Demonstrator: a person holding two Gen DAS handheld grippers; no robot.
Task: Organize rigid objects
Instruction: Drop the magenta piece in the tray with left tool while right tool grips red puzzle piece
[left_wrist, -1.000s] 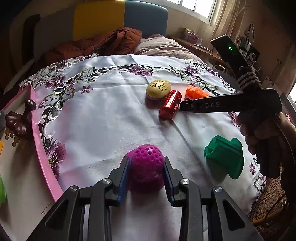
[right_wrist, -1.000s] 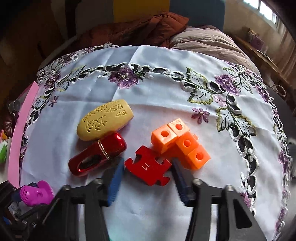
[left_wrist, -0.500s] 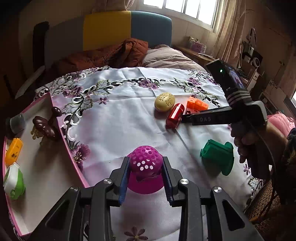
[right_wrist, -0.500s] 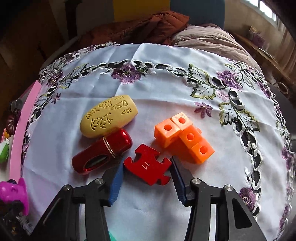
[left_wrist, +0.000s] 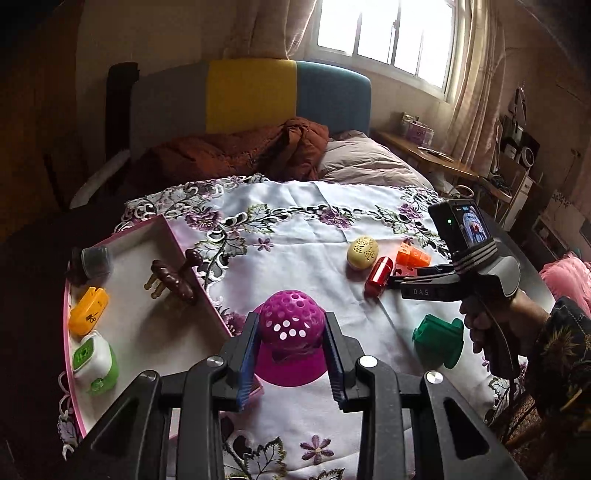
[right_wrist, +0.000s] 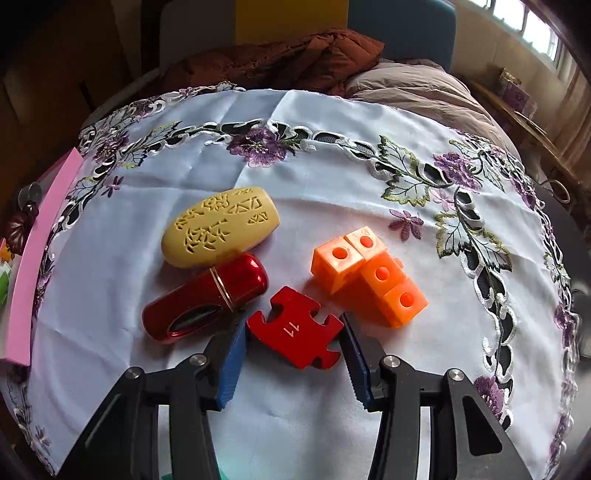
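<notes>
My left gripper is shut on a purple perforated dome and holds it above the cloth, beside the pink-rimmed tray. My right gripper is open, its jaws on either side of a red puzzle piece marked 11, which lies on the cloth; whether the pads touch it I cannot tell. This gripper also shows in the left wrist view. Close around it lie a red capsule-shaped case, a yellow carved oval and joined orange cubes.
The tray holds a brown wooden piece, an orange item, a green-and-white item and a grey cup. A green plastic part lies on the flowered cloth. The person's hand is at right. Bedding lies behind.
My left gripper has lifted the purple dome up and back, bringing the tray into view. My right gripper has closed in around the red puzzle piece, its jaws narrower.
</notes>
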